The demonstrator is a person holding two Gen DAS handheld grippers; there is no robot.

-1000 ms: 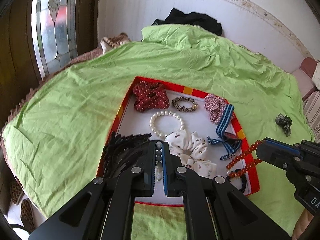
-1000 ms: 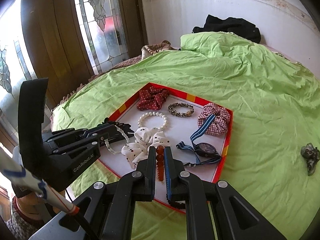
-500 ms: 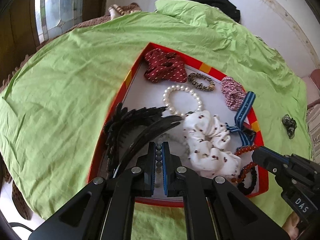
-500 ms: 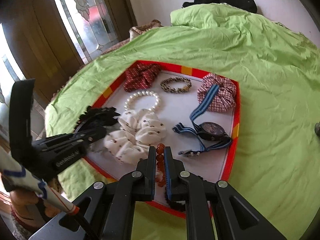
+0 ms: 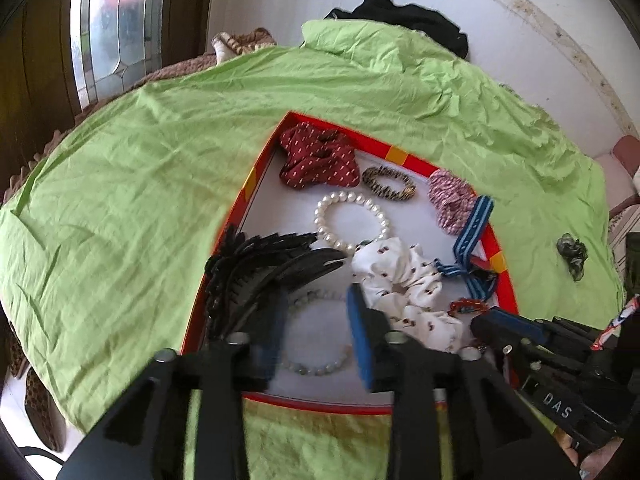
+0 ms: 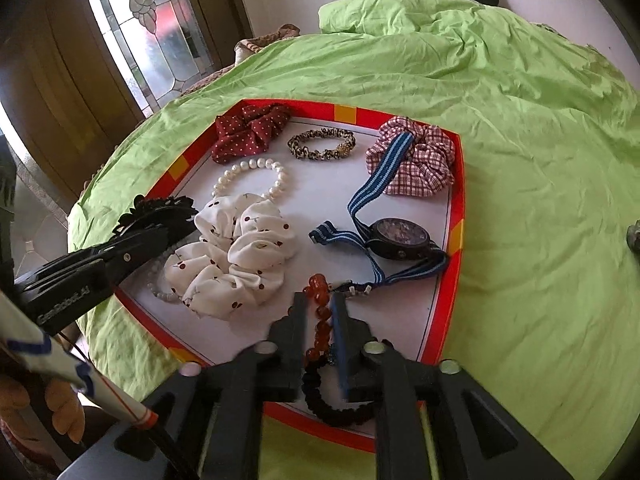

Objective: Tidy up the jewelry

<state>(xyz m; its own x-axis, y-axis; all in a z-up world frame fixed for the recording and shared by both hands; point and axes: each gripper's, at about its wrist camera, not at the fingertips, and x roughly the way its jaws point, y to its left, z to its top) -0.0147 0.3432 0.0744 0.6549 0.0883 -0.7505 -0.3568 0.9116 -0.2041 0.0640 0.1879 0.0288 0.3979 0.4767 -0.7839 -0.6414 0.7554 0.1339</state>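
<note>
Right tool (image 6: 320, 320) is mine to watch here: its two fingers are nearly together with the amber bead bracelet (image 6: 319, 312) running straight up between them, long axis toward 12 o'clock, top beads poking out past the tips. I can't tell whether the pads are biting or just bracketing it. Left tool (image 5: 316, 328) is spread wide, empty, and the pale bead bracelet (image 5: 316, 364) lies flat on the tray floor in the gap between its fingers.

So the right side is nearer the amber strand, the left nearer the pale one. Everything sits in the red-rimmed tray (image 6: 460, 208) on the green bed: red dotted scrunchie (image 6: 248, 130) at 11, leopard hair tie (image 6: 322, 144) at 12, plaid scrunchie (image 6: 416, 160) at 1, pearl bracelet (image 6: 252, 180), cherry-print scrunchie (image 6: 236, 252), striped-strap watch (image 6: 400, 238), black hair clip (image 5: 260, 268), black bead bracelet (image 6: 336, 408) at 6. One dark scrunchie (image 5: 573, 254) lies out on the sheet at 3, well apart
</note>
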